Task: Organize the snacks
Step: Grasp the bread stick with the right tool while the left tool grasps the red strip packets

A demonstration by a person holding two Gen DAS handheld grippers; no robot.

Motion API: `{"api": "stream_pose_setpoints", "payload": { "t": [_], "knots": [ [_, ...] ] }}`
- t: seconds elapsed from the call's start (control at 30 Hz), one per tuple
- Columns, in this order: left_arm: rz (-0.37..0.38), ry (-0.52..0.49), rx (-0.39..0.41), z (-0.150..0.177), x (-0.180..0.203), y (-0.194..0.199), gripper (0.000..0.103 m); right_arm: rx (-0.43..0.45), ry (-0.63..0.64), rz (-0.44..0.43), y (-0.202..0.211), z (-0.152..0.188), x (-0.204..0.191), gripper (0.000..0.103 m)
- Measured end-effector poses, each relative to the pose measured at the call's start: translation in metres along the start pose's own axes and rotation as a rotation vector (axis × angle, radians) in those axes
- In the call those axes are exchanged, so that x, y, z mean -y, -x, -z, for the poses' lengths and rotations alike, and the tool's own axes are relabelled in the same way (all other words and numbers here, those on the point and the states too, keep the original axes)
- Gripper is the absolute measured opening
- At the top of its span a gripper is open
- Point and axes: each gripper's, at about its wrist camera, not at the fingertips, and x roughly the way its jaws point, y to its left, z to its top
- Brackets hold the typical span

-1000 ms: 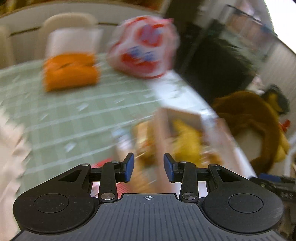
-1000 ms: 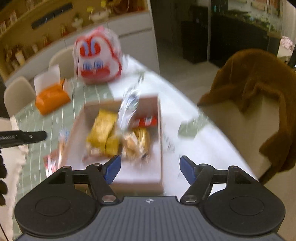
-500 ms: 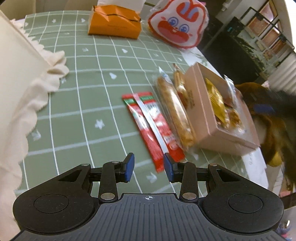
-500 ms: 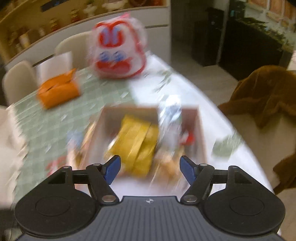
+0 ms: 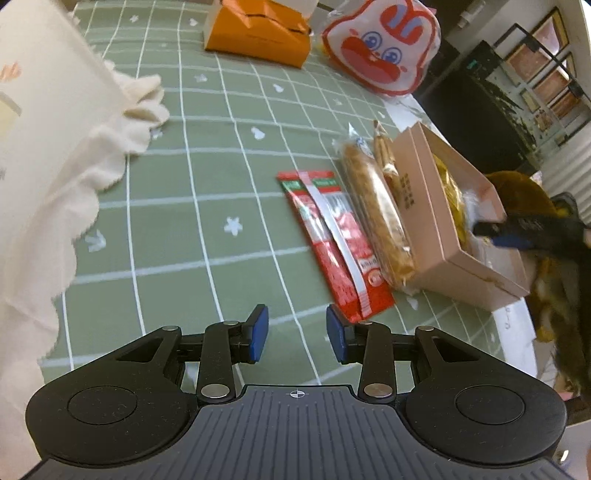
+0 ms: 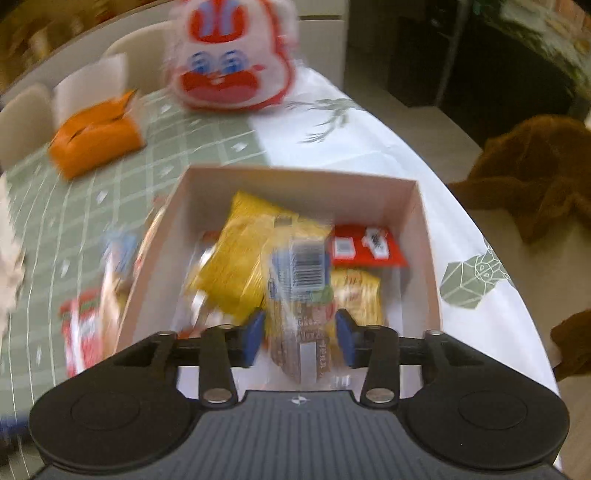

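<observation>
Moved: both grippers have come lower toward the table since the earlier frames; right jaws have just been closing, a clear-wrapped snack between them.
Left gripper (image 5: 297, 334): jaws partly apart, nothing between the pads; green checked cloth (image 5: 184, 221) beneath.
Right gripper (image 6: 300, 338): over the box, jaws around the wafer pack (image 6: 301, 302); the frame is blurred, so whether the pads press it cannot be told.
Box (image 5: 436, 229): tan cardboard, open top, at 3 o'clock of the left view; holds yellow packs (image 6: 243, 258), a red pack (image 6: 365, 245) at its 2 o'clock corner, and the wafer pack.
Red sachets (image 5: 332, 240): flat on the cloth, left of the box, just ahead of the left pads at 1 o'clock.
Bread stick (image 5: 376, 214): wrapped, lying between sachets and box wall, touching the box.
Orange box (image 5: 258, 31): far edge, 12 o'clock.
Rabbit bag (image 5: 380, 44): at 1 o'clock, beside the orange box.
Cream fabric (image 5: 48, 166): at 9 o'clock.
</observation>
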Motion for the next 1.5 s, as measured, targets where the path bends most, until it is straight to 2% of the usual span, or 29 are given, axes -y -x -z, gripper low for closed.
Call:
{"api": "stream_pose_setpoints", "payload": {
  "t": [0.03, 0.07, 0.23, 0.37, 0.47, 0.57, 0.8, 0.9, 0.97, 1.1, 1.27, 1.5],
  "knots": [
    [-0.008, -0.001, 0.004, -0.003, 0.001, -0.001, 0.039, 0.013, 0.008, 0.008, 0.007, 0.004, -0.004, 0.059],
    [-0.009, 0.003, 0.006, -0.006, 0.001, -0.003, 0.039, 0.032, 0.015, 0.01, 0.017, 0.011, -0.007, 0.062],
    [-0.003, -0.002, 0.01, -0.017, 0.007, -0.011, 0.039, 0.044, 0.004, -0.079, 0.054, 0.039, -0.017, 0.062],
    [0.009, -0.003, 0.029, -0.025, 0.012, -0.011, 0.039, 0.002, 0.015, -0.155, 0.064, 0.061, -0.038, 0.063],
    [-0.009, 0.0, 0.036, -0.024, 0.011, -0.006, 0.039, -0.013, 0.034, -0.194, 0.059, 0.064, -0.062, 0.063],
    [-0.04, 0.0, 0.022, -0.02, 0.004, -0.001, 0.039, 0.002, 0.075, -0.22, 0.06, 0.05, -0.089, 0.063],
    [-0.058, 0.036, 0.045, -0.014, -0.019, 0.02, 0.039, 0.008, 0.181, -0.137, 0.03, -0.003, -0.153, 0.058],
    [-0.06, 0.026, 0.044, -0.011, -0.026, 0.028, 0.039, 0.011, 0.293, -0.021, 0.003, -0.015, -0.183, 0.057],
    [-0.058, 0.022, 0.042, -0.008, -0.032, 0.032, 0.039, -0.019, 0.316, 0.044, -0.017, -0.017, -0.193, 0.05],
    [-0.054, 0.043, 0.038, -0.006, -0.051, 0.035, 0.039, -0.06, 0.334, 0.147, -0.041, -0.008, -0.201, 0.049],
    [-0.039, 0.074, 0.027, -0.008, -0.067, 0.034, 0.039, -0.101, 0.29, 0.144, -0.038, 0.004, -0.205, 0.035],
    [-0.012, 0.06, 0.017, -0.009, -0.068, 0.031, 0.039, -0.15, 0.199, 0.028, -0.013, 0.038, -0.205, 0.034]
  ]
}}
